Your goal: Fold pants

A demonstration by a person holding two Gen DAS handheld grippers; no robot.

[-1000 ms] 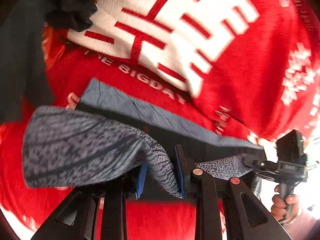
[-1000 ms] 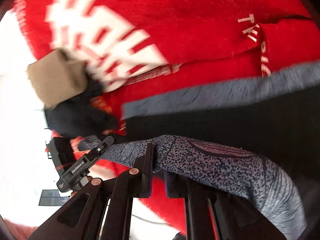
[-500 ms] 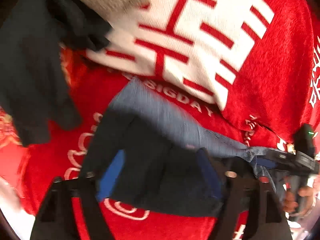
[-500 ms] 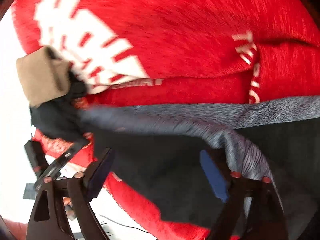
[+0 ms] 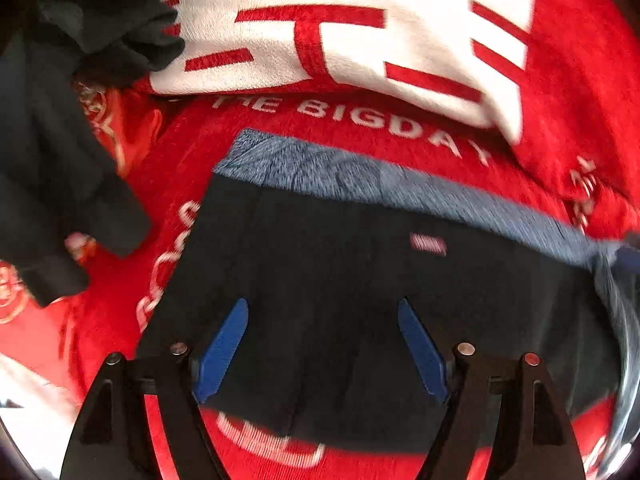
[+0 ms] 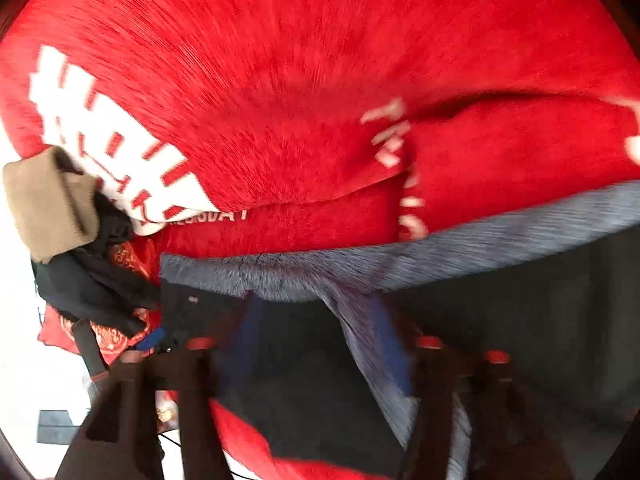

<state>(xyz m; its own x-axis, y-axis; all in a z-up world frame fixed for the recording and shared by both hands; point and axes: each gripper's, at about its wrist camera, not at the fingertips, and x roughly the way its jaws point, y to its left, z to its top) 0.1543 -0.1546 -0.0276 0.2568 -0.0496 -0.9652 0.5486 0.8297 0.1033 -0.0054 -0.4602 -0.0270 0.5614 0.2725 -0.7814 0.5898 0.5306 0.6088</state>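
The dark pants (image 5: 340, 280) lie flat on the red blanket, their grey waistband (image 5: 380, 184) along the far edge. My left gripper (image 5: 322, 344) hovers over their near part, open, with nothing between its blue pads (image 5: 224, 348). The right wrist view is blurred. It shows the same pants (image 6: 520, 320) and waistband (image 6: 440, 248), with a grey fold (image 6: 360, 320) running down past the right pad. My right gripper (image 6: 316, 340) is open above the cloth. The left gripper's blue pad (image 6: 154, 336) shows at the pants' left end.
The red blanket (image 5: 560, 100) with white characters and lettering covers the surface. A crumpled black garment (image 5: 52, 160) and a beige folded item (image 6: 44, 204) lie at the left. Beyond the blanket's left edge is bright white floor (image 6: 16, 320).
Both grippers were shut on the grey-patterned edge of the pants a second ago. They have let go and opened, and the pants now lie flat on the blanket.
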